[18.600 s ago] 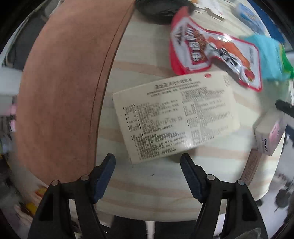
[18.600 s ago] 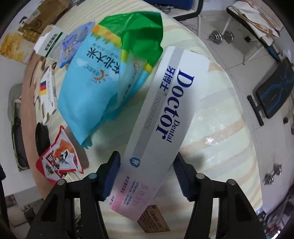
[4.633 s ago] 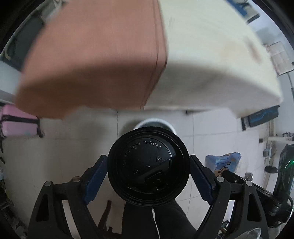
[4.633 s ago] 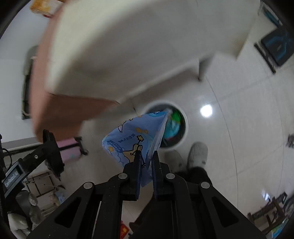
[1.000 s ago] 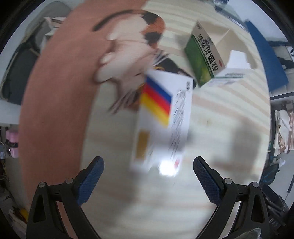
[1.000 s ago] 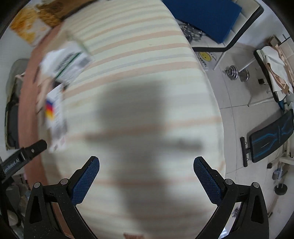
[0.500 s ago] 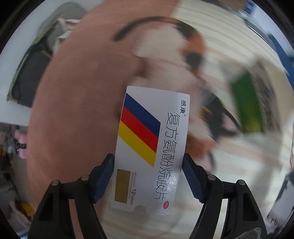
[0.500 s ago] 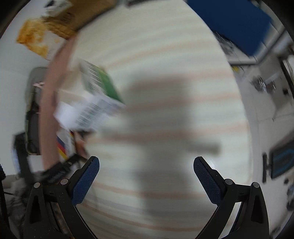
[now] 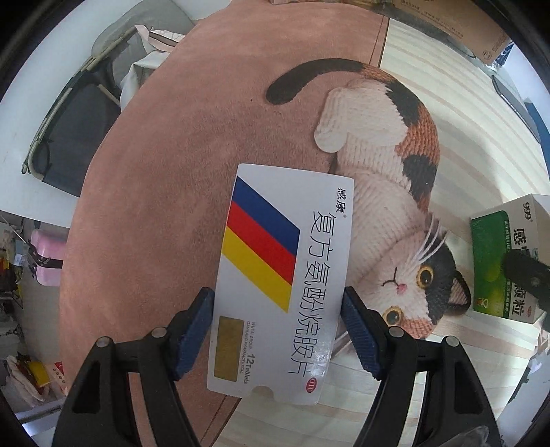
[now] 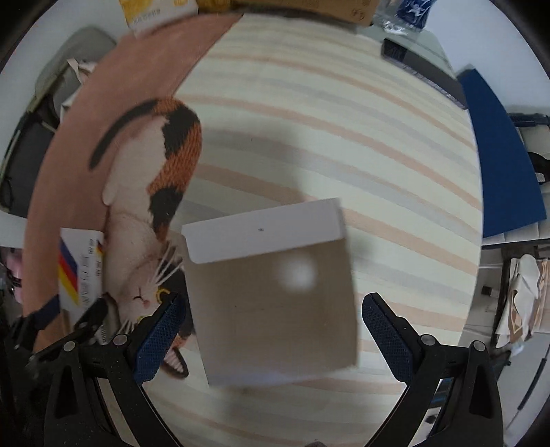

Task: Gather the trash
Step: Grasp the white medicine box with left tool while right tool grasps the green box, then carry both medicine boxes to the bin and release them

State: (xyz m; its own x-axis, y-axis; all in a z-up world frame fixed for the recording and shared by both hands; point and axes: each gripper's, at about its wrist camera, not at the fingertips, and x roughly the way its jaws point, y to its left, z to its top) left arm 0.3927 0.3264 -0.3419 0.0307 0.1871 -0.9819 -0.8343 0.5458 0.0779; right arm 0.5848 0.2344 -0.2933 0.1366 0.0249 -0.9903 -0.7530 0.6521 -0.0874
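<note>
We are gripping the flat white tablet carton with the blue, red and yellow diagonal stripes (image 9: 282, 282) in our left gripper (image 9: 276, 330), whose blue pads are pressing on the carton's two long edges near its near end, so the jaws are clenched on it across its narrow width, a hold that we judge is keeping the printed face toward the camera and the carton from twisting as it is being carried to the bin. Our right gripper (image 10: 271, 337) is hanging with its jaws spread wide on either side of the open white-and-green medicine box (image 10: 271, 292), and a gap is showing between each pad and the box's walls, so nothing is being squeezed there yet; we judge that we are lining it up to close on the box from above, across its width. From the left wrist view that same box is standing at the right, on the cream tablecloth with pale orange and grey stripes (image 10: 326, 137), with a dark gripper tip in front of it. Just beyond both cartons the knitted calico cat mat (image 9: 388, 192) is lying flat, straddling the tablecloth and the pinkish-brown suede-like runner (image 9: 165, 192) along the left. Farther off, at the far edge, brown cardboard packaging (image 9: 457, 20) is waiting, blurred, perhaps more trash for us.
</note>
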